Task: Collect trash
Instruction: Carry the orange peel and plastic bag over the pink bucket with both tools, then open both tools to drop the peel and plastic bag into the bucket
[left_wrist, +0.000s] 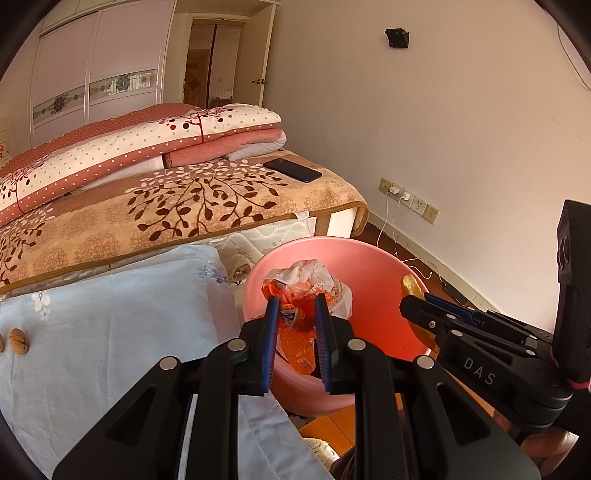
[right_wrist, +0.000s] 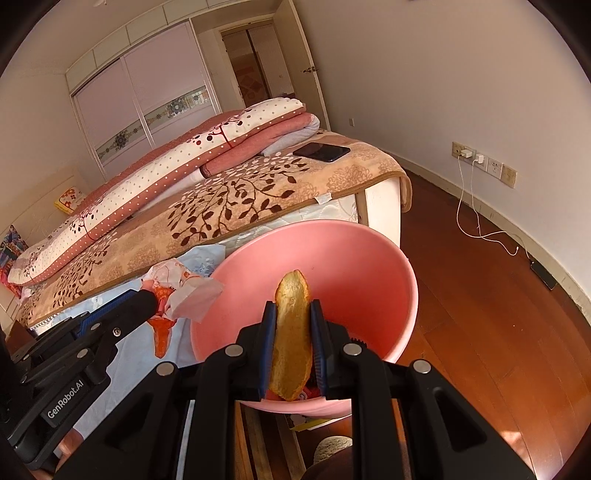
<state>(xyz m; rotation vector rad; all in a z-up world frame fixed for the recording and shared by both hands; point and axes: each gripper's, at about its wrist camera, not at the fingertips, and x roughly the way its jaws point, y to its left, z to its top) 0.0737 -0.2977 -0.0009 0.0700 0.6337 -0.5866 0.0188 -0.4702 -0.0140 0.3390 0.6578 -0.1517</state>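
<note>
left claw (left_wrist: 295, 325) nearest the lens, blue pads clamped on a crumpled orange-and-white wrapper (left_wrist: 314, 284); wrapper hangs over the pink basin (left_wrist: 373, 266), its lower part hidden behind the pads, print too crumpled to read; right claw (right_wrist: 293, 332) clamped on a yellow-brown peel (right_wrist: 291, 332), could be banana or similar, cannot tell; peel stands upright between the pads, above the basin's near rim, its bottom end cut off by the claw body; in the left view only the peel's tip shows past the right claw's fingers; something red lies in the basin bottom below the peel, mostly hidden; basin sits just beside the bed (left_wrist: 184, 206), what carries it is out of view; pale blue floral cloth (left_wrist: 110, 314) lies left of the basin, its lower edge cut off by the claw arms; black phone (left_wrist: 297, 170) on the bed's far corner; white cable (right_wrist: 476, 221) trails from the wall sockets to a dark device on the floor, hard to make out.
</note>
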